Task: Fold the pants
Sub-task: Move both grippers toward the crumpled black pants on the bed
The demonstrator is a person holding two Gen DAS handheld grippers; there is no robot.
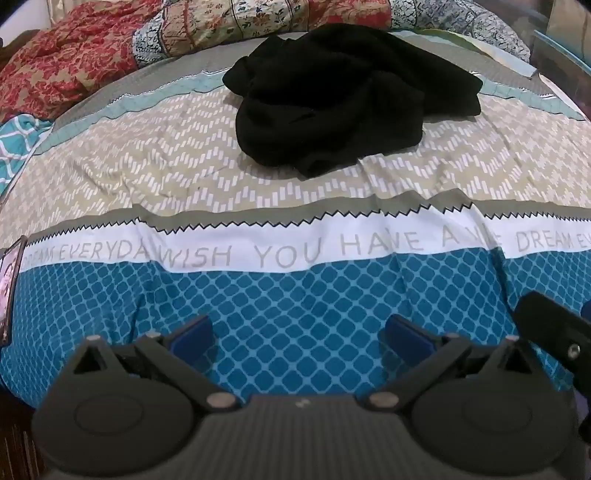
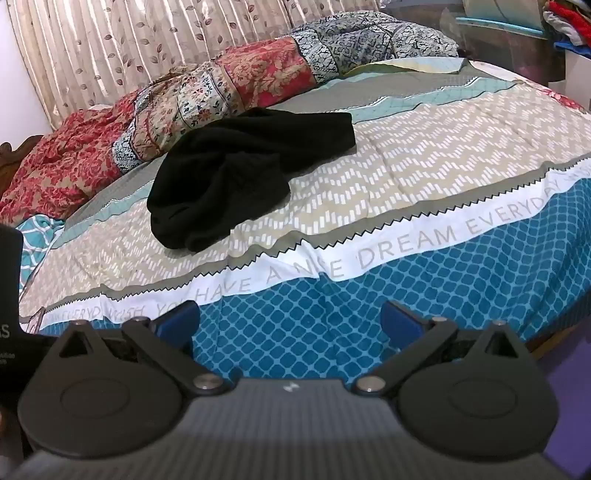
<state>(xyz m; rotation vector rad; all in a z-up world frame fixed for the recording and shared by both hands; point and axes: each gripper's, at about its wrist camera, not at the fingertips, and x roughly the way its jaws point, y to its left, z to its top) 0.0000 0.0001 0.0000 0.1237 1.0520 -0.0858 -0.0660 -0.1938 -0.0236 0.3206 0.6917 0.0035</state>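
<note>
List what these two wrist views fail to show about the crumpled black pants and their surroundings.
- Crumpled black fabric pants: waistband and leg ends lost in dark folds, both views.
- Dark-framed flat object: cut off by the left wrist view's edge.
- Printed lettering on the patterned bedspread: partly swallowed by creases.
- Stacked colourful clothes: cropped at the right wrist view's corner.

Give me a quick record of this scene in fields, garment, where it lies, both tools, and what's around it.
garment: black pants, crumpled in a heap, unfolded
surface: patterned bedspread, pants on its beige zigzag band
left tool: open, empty, over the blue band, well short of the pants
right tool: open, empty, also short of the pants
behind pants: bunched floral quilt
backdrop: leaf-print curtain
</note>
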